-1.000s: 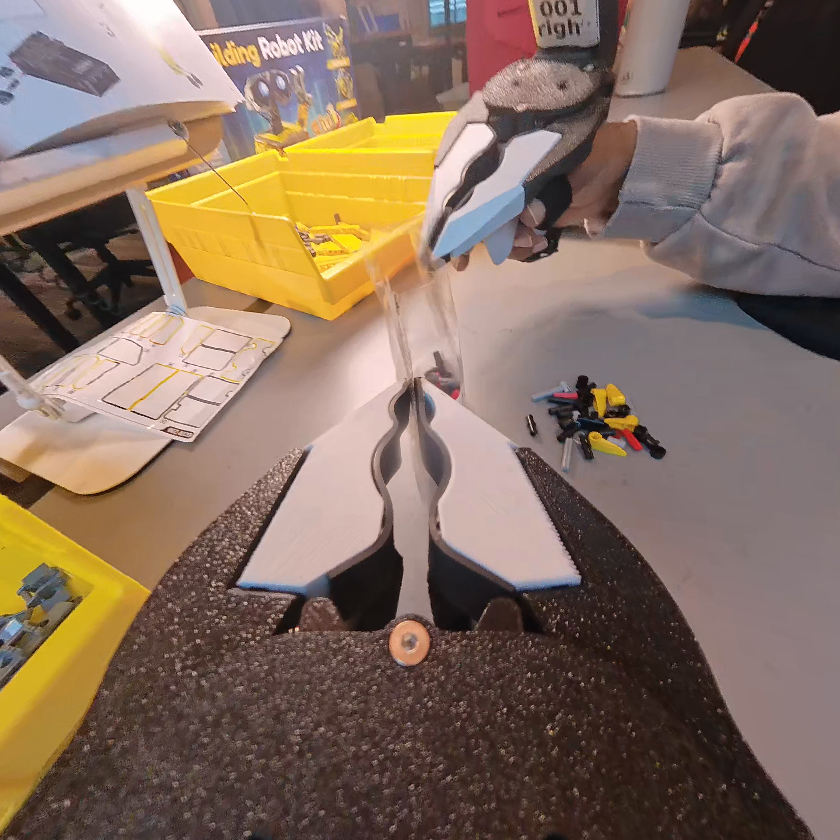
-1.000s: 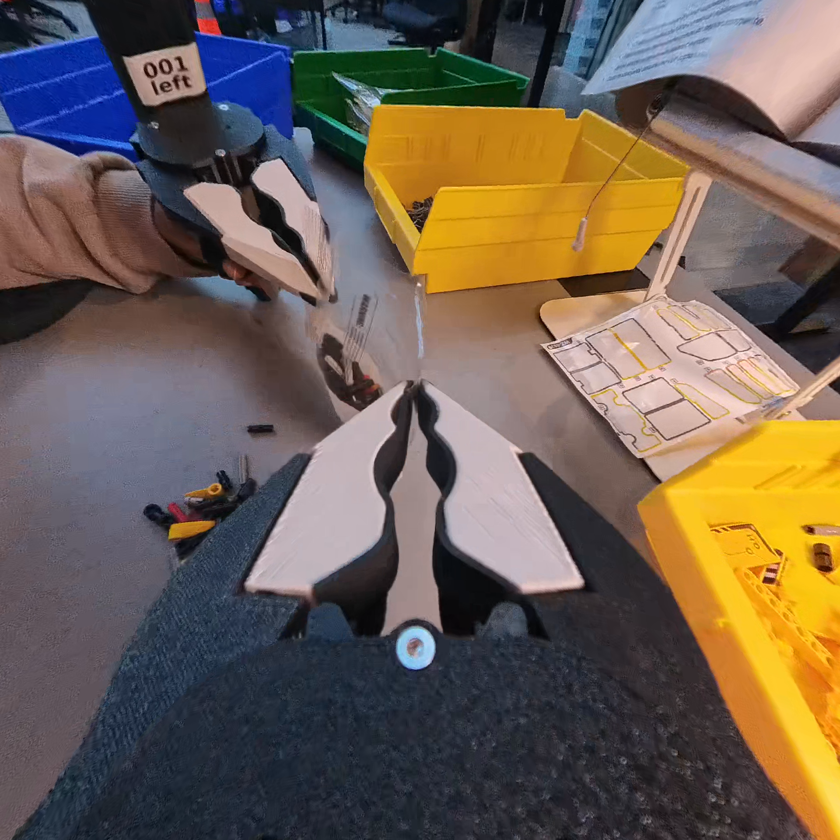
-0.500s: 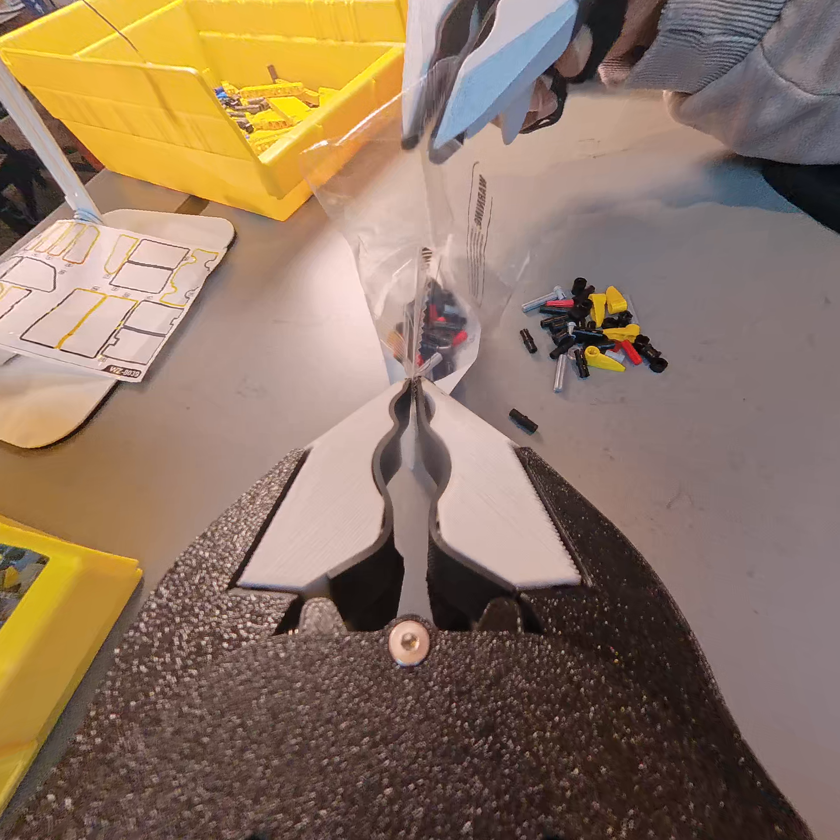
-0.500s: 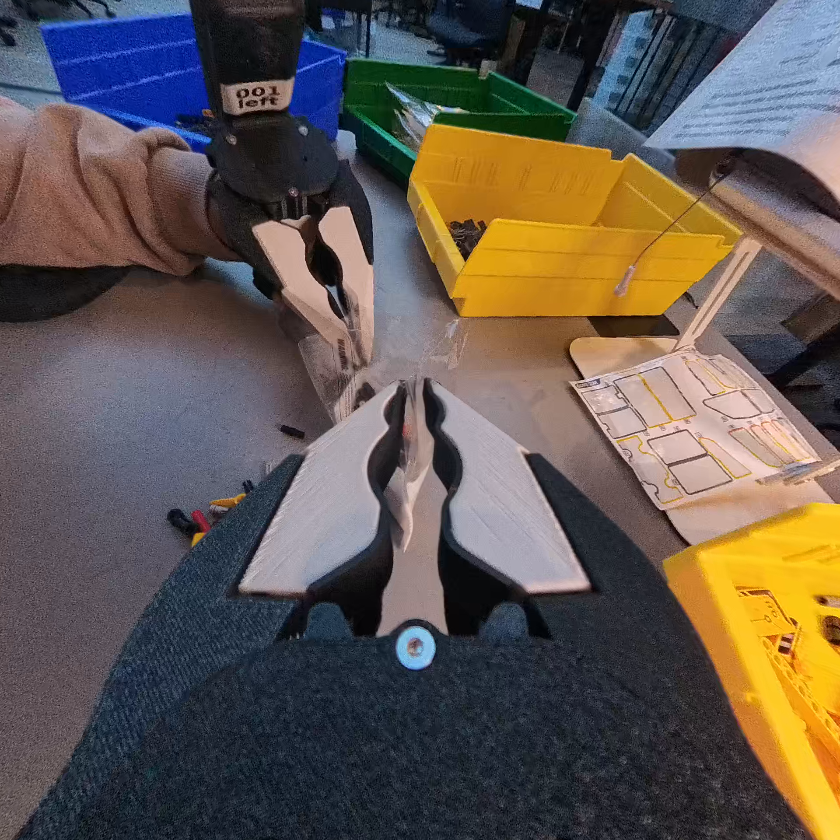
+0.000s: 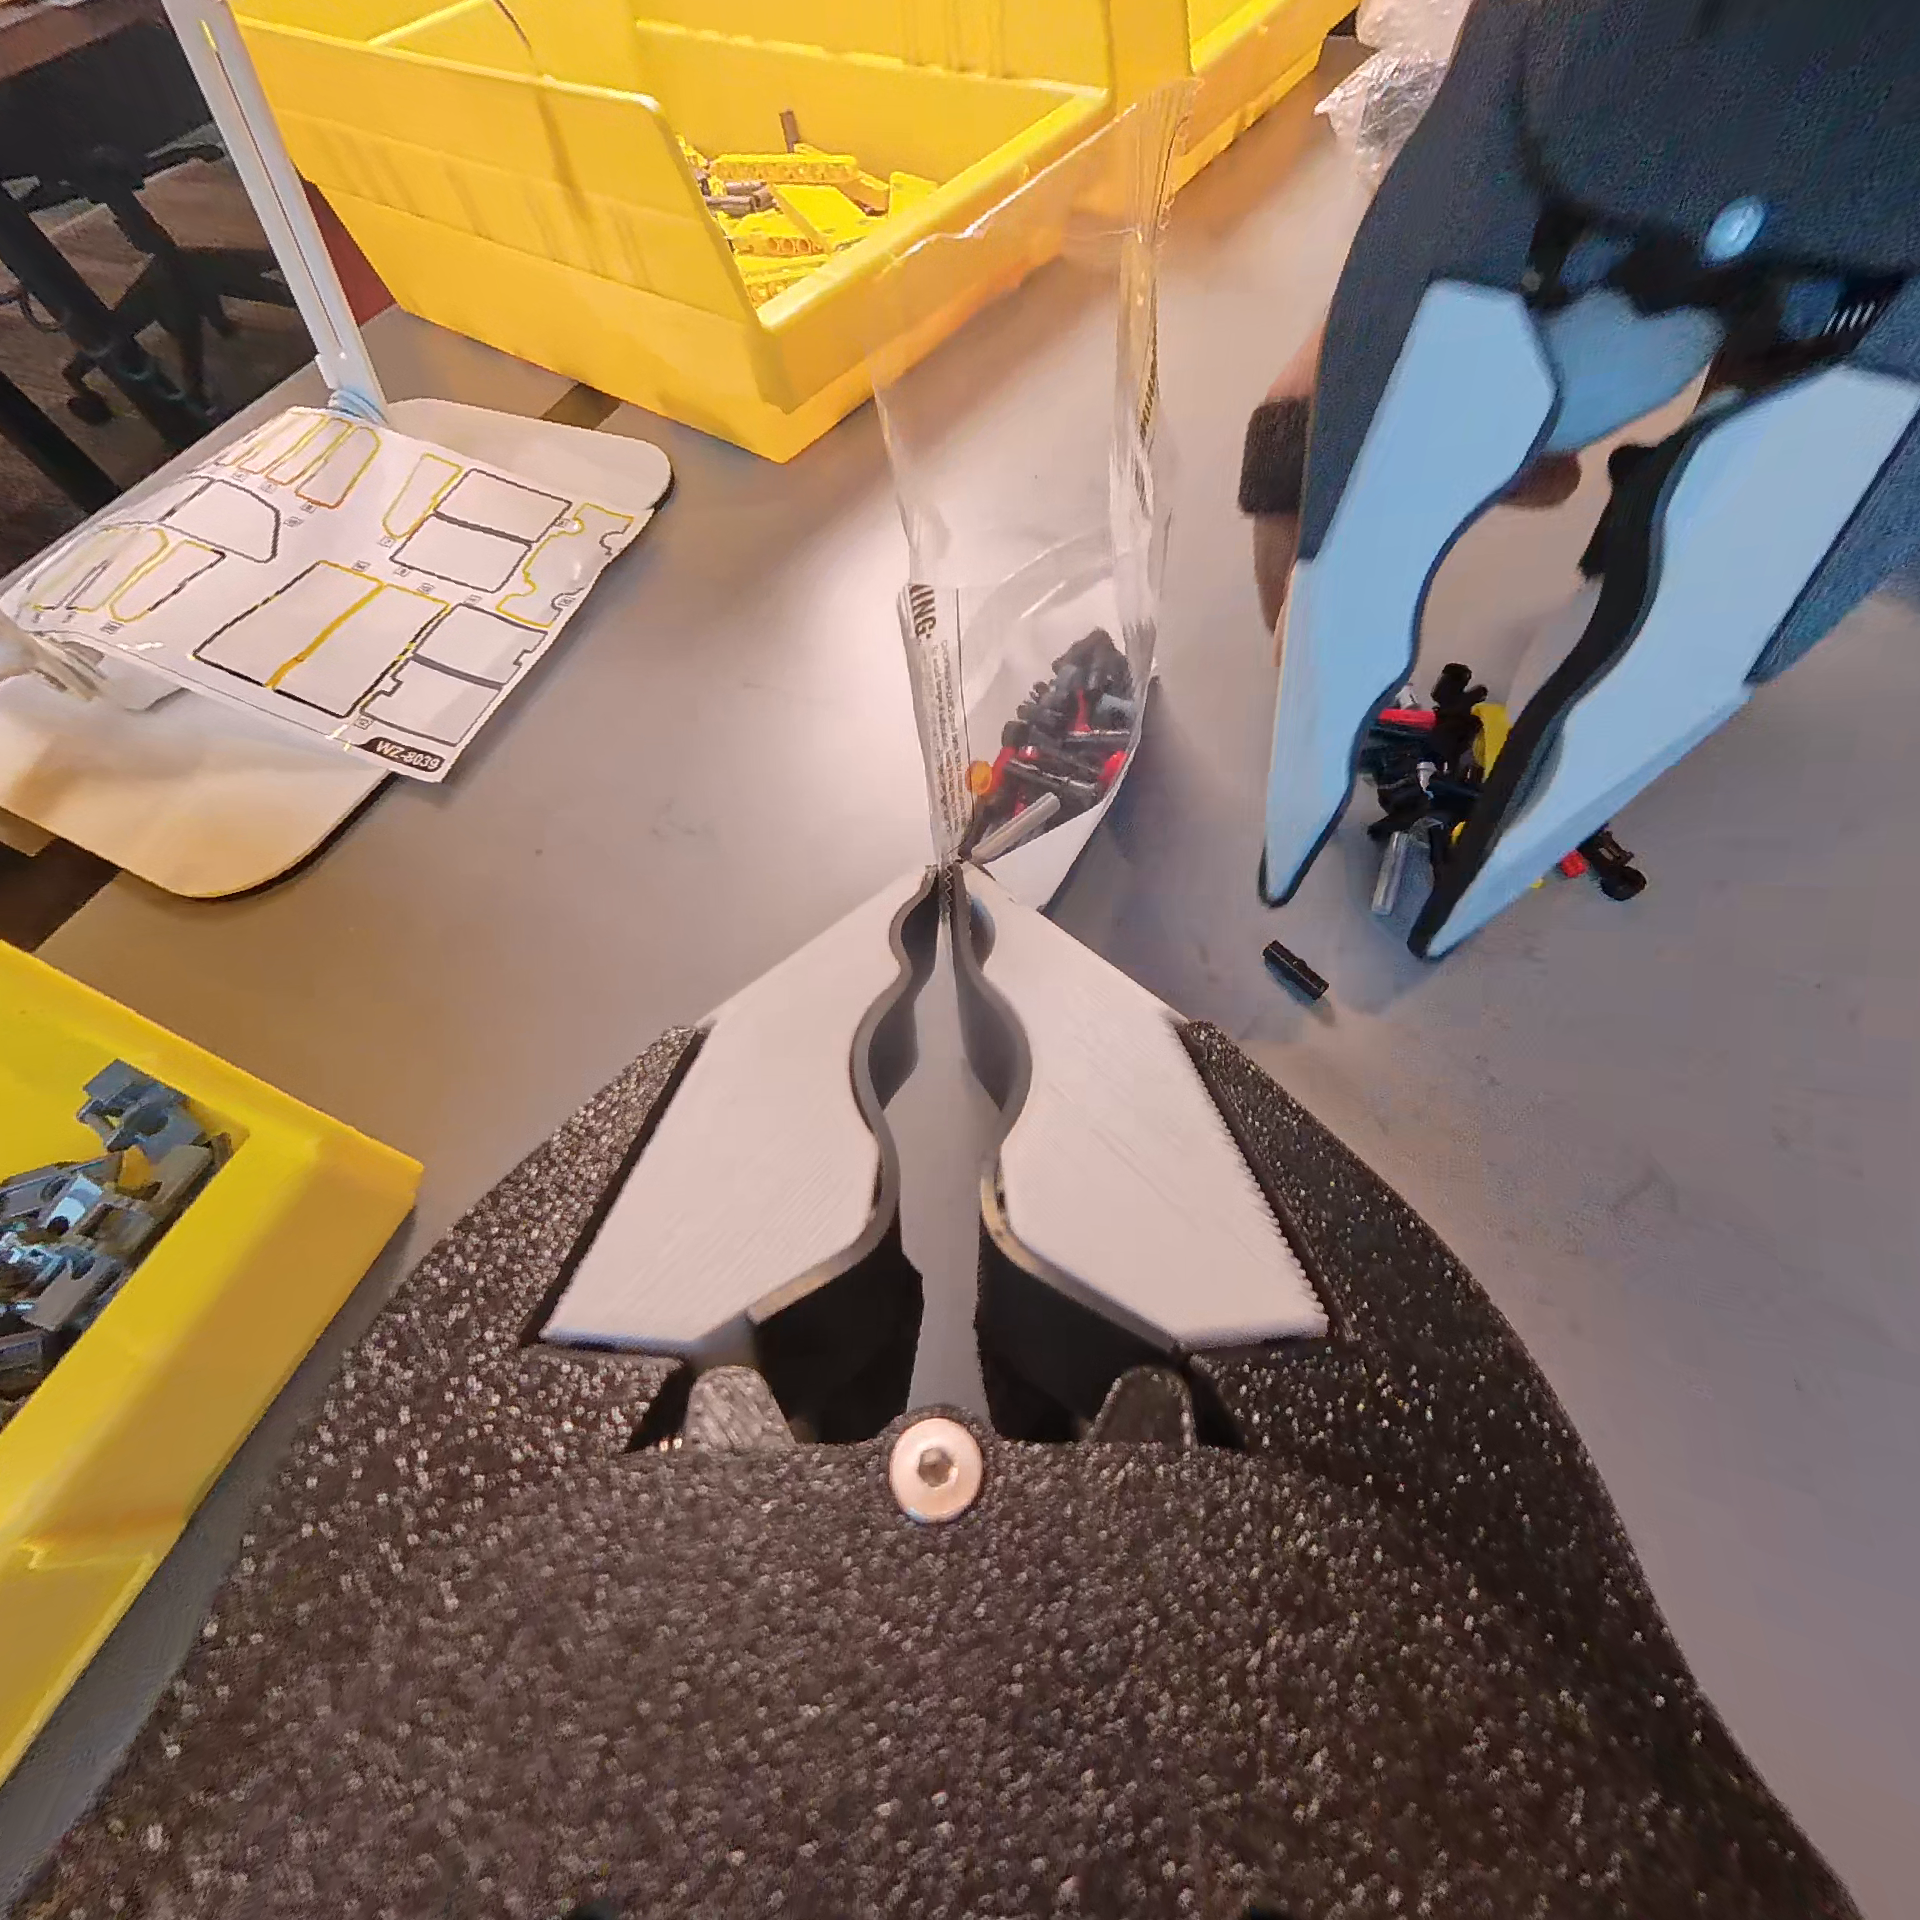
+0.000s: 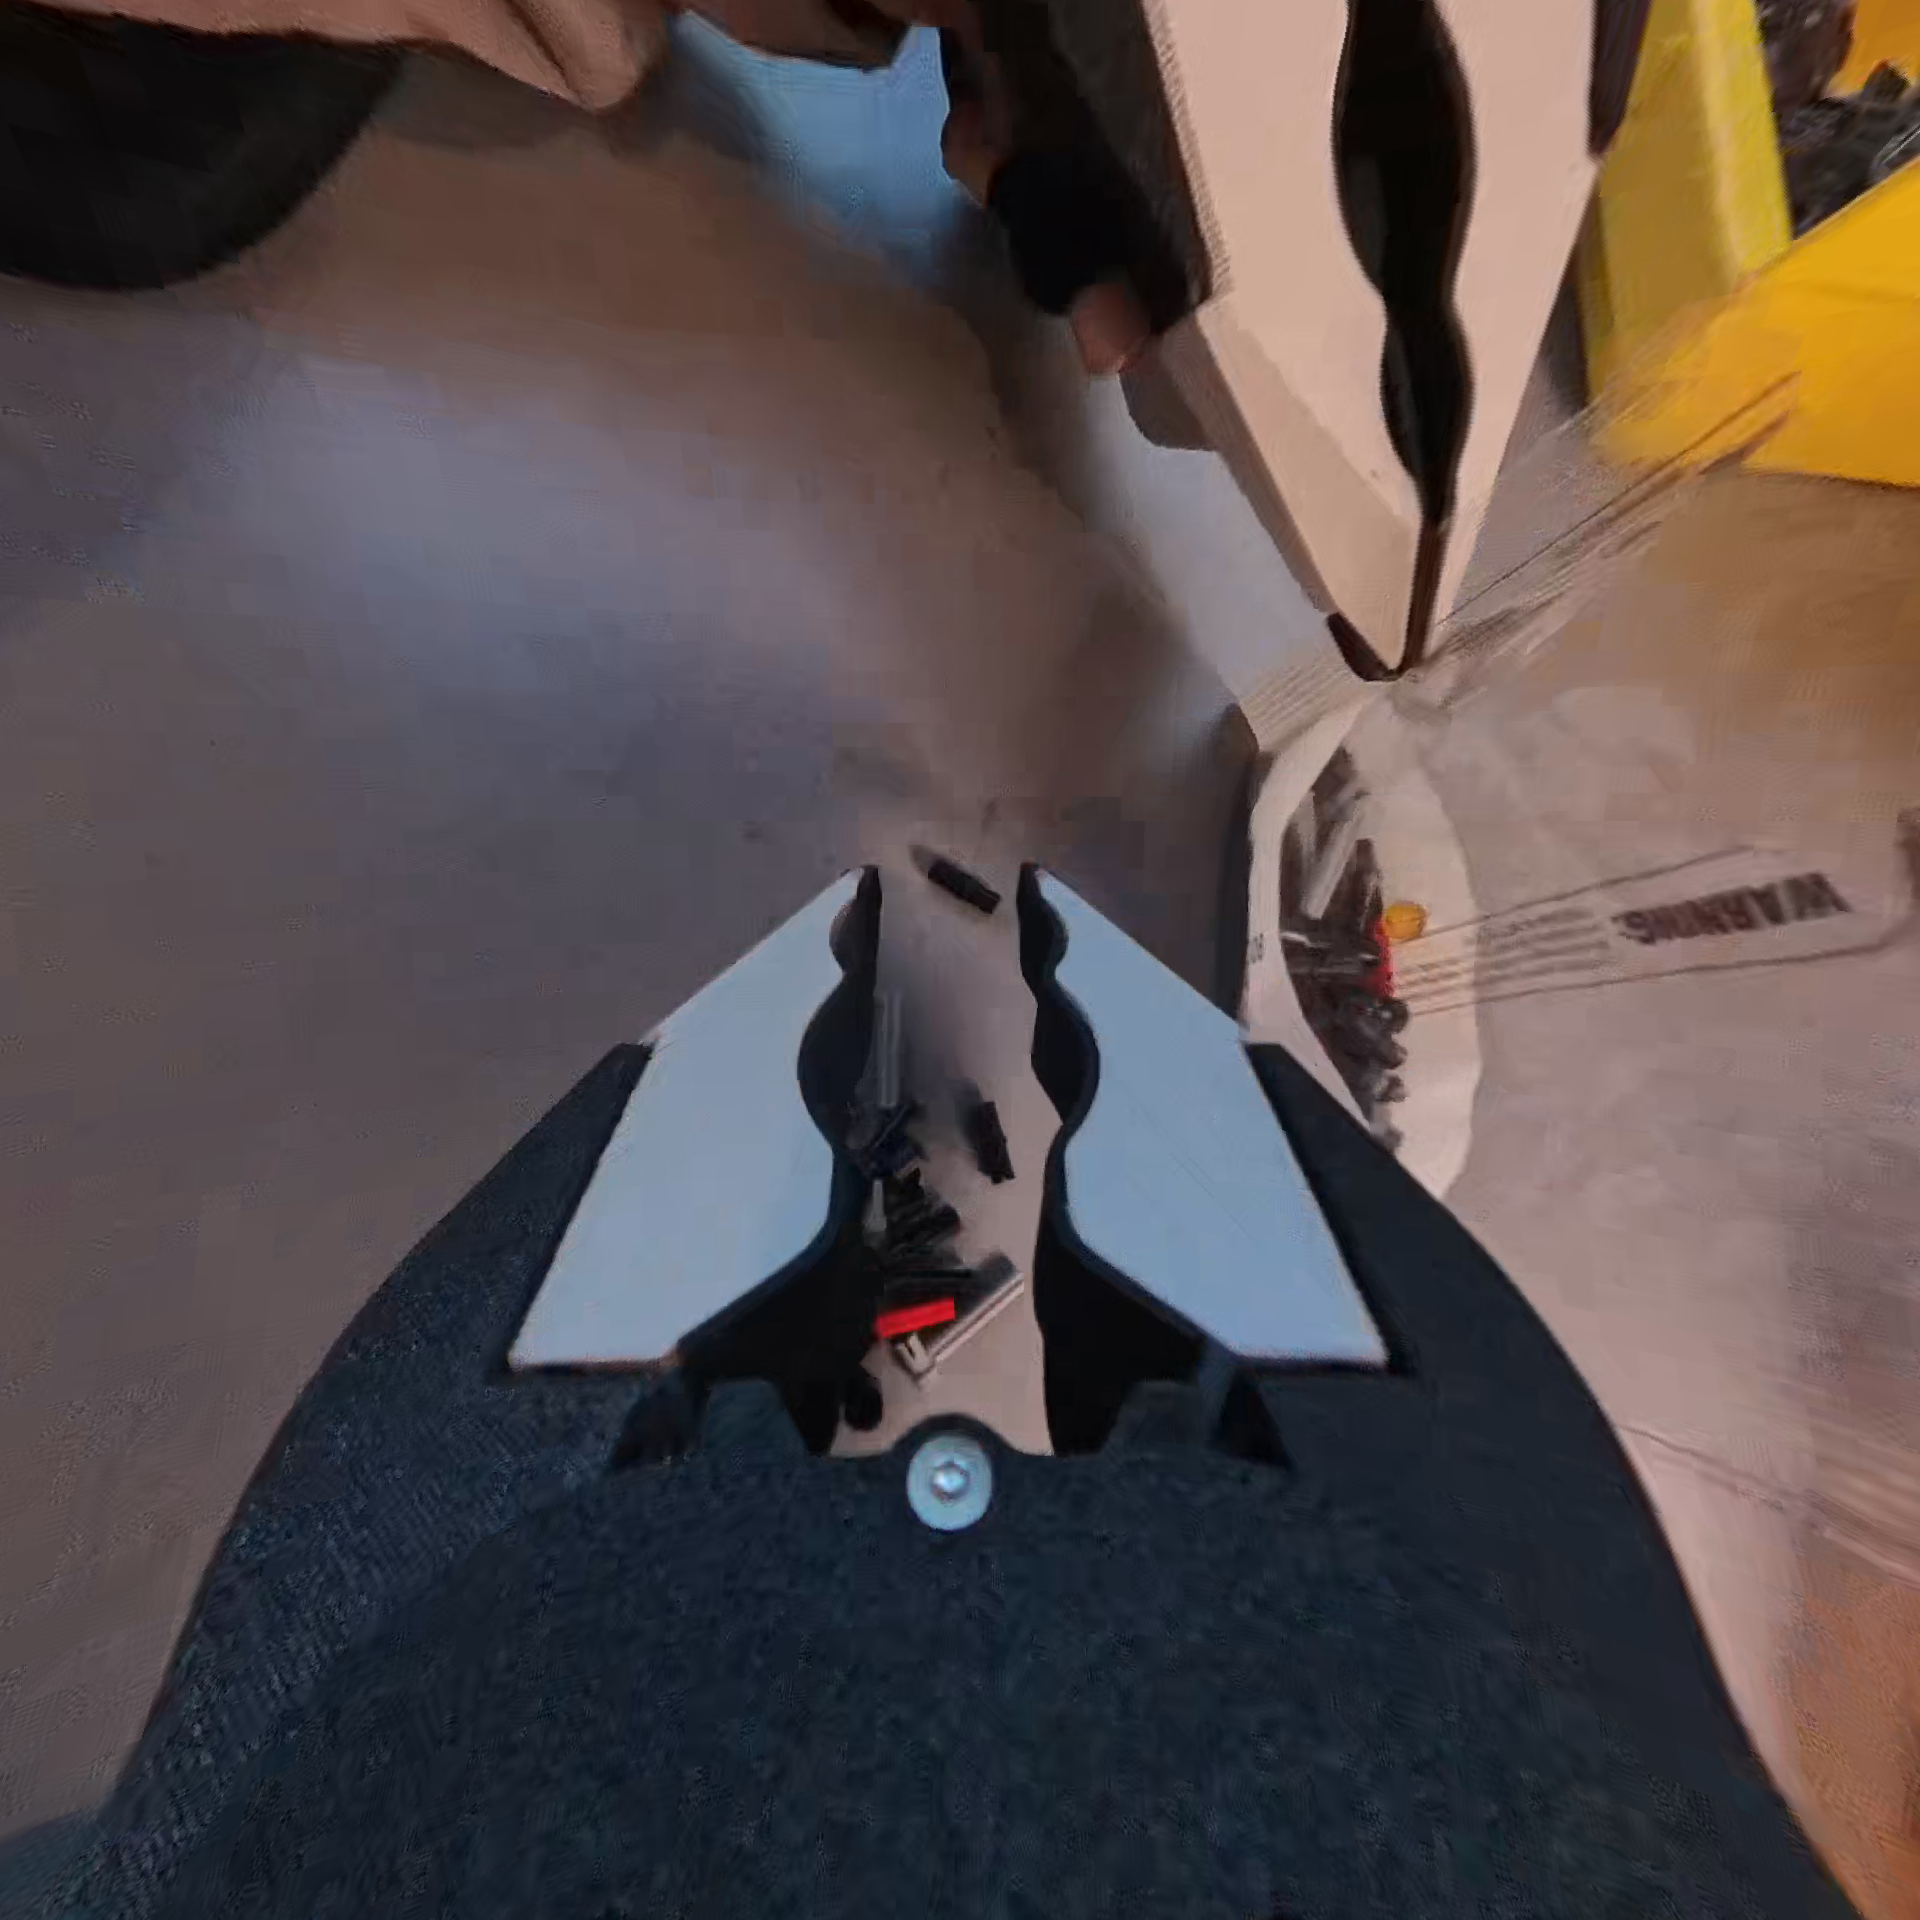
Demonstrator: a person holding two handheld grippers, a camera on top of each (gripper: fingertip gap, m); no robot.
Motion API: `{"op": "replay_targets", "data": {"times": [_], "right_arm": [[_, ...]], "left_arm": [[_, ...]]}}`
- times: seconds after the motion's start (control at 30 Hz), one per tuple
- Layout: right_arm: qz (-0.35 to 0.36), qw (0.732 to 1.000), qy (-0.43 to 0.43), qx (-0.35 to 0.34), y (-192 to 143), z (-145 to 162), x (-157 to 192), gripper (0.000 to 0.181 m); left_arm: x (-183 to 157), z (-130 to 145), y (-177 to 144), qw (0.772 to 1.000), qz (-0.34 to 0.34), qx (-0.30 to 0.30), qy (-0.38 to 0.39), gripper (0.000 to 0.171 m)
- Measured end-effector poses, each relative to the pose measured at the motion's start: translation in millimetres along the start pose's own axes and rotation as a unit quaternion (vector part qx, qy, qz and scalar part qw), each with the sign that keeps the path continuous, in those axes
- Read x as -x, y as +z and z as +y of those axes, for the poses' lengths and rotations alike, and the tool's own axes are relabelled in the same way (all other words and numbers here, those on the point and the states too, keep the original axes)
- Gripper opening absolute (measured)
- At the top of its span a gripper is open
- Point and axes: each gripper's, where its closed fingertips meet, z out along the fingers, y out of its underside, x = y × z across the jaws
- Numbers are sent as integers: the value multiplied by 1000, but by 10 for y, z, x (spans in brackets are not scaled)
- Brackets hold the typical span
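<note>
Left gripper (image 5: 948,883): my fingers clenched on clear plastic bag (image 5: 1023,582) of small pins. Right gripper (image 6: 943,883): fingers parted over loose pins (image 6: 914,1226) on surface (image 5: 1558,1195).

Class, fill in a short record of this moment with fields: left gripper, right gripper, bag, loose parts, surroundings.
left gripper: the left gripper is shut on the corner of the clear plastic bag
right gripper: the right gripper is open, over the pile of small parts, holding nothing
bag: holds small black and red parts
loose parts: black, red and yellow, on the grey table
surroundings: yellow bin, sticker sheet
</note>
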Motion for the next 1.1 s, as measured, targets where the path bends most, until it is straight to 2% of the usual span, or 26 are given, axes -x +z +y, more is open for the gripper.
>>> {"op": "replay_targets", "data": {"times": [0.1, 0.33, 0.47, 0.53, 0.6, 0.67, 0.7, 0.77, 0.87, 0.97, 1.03, 1.1], "right_arm": [[1, 999, 18, 27, 145, 83, 9, 31], [-18, 999, 34, 17, 160, 97, 52, 4], [-29, 999, 24, 8, 115, 85, 76, 4], [-40, 998, 27, -45, -55, -108, 91, 4], [-25, 990, 28, -138, -398, -457, 16, 4], [62, 974, 38, -214, -787, -715, -294, 4], [110, 966, 45, -228, -937, -745, -463, 3], [176, 962, 48, -206, -1037, -625, -688, 4], [197, 967, 46, -157, -943, -419, -775, 6], [194, 965, 41, -174, -1028, -476, -766, 17], [191, 961, 26, -199, -1159, -518, -734, 18], [158, 969, 23, -188, -1207, -431, -654, 18]], "left_arm": [[-9, 2, -4, 1000, 0, 1, 5, 0], [-58, -13, 19, 1000, 9, -1, 12, 0], [-75, -12, 17, 1000, 13, -2, 13, 0], [-90, -11, 11, 1000, 18, -1, 15, 0], [-119, -16, 6, 999, 27, -3, 17, 0], [-160, -32, 4, 999, 38, -8, 21, 0], [-181, -37, 4, 999, 43, -9, 23, 0], [-203, -48, 4, 998, 47, -11, 28, 0], [-210, -47, 6, 998, 49, -11, 28, 0], [-180, -43, 0, 999, 43, -9, 22, 0], [-135, -42, -7, 999, 37, -8, 7, 0], [-44, -8, -9, 1000, 20, 0, -14, 0]]}}
